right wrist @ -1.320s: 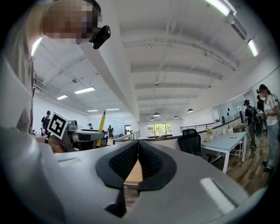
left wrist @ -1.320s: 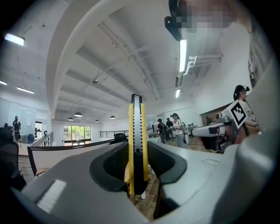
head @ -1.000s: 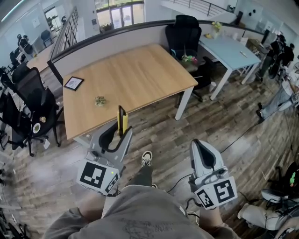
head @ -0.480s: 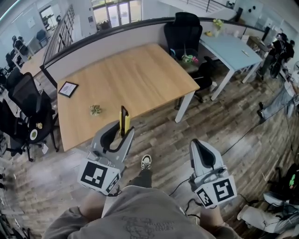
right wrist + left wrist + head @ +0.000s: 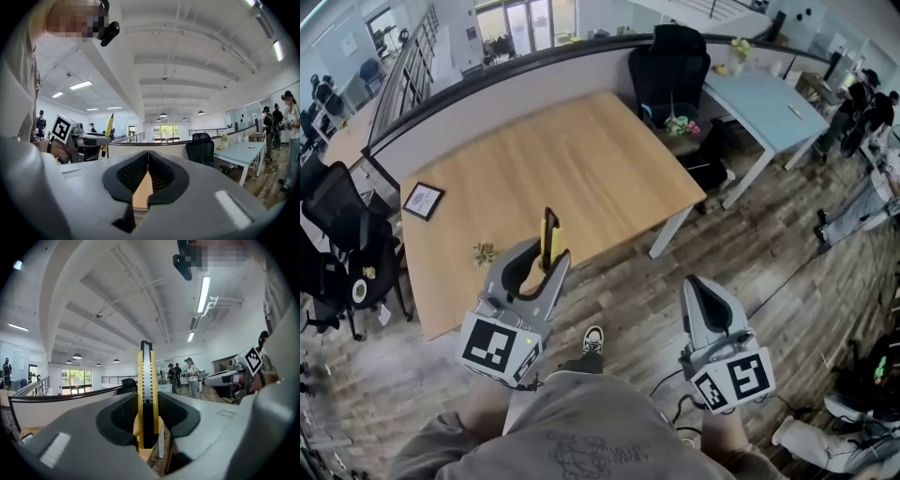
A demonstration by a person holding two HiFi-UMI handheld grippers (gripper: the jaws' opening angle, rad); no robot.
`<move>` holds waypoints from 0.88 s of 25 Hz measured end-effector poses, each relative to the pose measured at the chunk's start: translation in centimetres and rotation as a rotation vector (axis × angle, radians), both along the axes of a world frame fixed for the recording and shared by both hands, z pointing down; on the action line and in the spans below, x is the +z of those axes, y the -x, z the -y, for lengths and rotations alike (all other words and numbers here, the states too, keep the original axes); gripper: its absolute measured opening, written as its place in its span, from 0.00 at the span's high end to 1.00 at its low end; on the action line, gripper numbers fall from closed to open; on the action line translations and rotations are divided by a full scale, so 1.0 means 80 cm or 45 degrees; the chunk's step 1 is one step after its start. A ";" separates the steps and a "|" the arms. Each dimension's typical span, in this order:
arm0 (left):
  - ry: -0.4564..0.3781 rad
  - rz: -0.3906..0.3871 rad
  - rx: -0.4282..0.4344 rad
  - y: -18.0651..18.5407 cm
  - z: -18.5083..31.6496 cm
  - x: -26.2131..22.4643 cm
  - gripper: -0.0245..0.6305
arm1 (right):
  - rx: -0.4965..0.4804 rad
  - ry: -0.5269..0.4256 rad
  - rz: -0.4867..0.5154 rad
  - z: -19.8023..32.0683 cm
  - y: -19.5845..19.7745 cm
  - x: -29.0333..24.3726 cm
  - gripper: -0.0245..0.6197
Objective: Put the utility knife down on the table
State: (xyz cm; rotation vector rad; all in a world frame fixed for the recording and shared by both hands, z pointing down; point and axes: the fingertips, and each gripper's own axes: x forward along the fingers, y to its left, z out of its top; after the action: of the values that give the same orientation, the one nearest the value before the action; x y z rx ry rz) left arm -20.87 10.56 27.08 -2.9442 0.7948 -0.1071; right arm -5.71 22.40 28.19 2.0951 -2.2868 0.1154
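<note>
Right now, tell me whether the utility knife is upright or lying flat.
Upright. The utility knife stands on end, clamped in the left gripper, its tip above the jaws, not resting on the table.

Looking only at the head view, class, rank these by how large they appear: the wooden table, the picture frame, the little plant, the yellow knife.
1. wooden table
2. picture frame and yellow knife: unsure. The knife looks longer but thinner, and it is nearer the camera.
3. little plant
</note>
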 end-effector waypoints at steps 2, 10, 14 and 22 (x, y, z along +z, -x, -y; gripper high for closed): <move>-0.001 -0.006 0.002 -0.005 0.031 -0.002 0.76 | 0.004 0.002 -0.007 0.029 -0.006 -0.002 0.94; -0.002 -0.010 0.016 -0.027 0.125 0.000 0.76 | 0.022 0.005 -0.019 0.123 -0.027 -0.005 0.94; 0.012 -0.009 0.016 -0.039 0.159 0.006 0.76 | 0.019 0.026 -0.017 0.155 -0.037 0.003 0.94; 0.010 0.009 0.009 -0.088 0.208 0.021 0.76 | 0.025 0.026 -0.015 0.206 -0.092 0.016 0.94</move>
State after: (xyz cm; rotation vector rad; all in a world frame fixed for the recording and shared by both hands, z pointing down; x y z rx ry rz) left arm -13.82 -6.11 28.73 -2.9524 0.7846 -0.1209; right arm 1.68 5.96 29.46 2.1032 -2.2492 0.1264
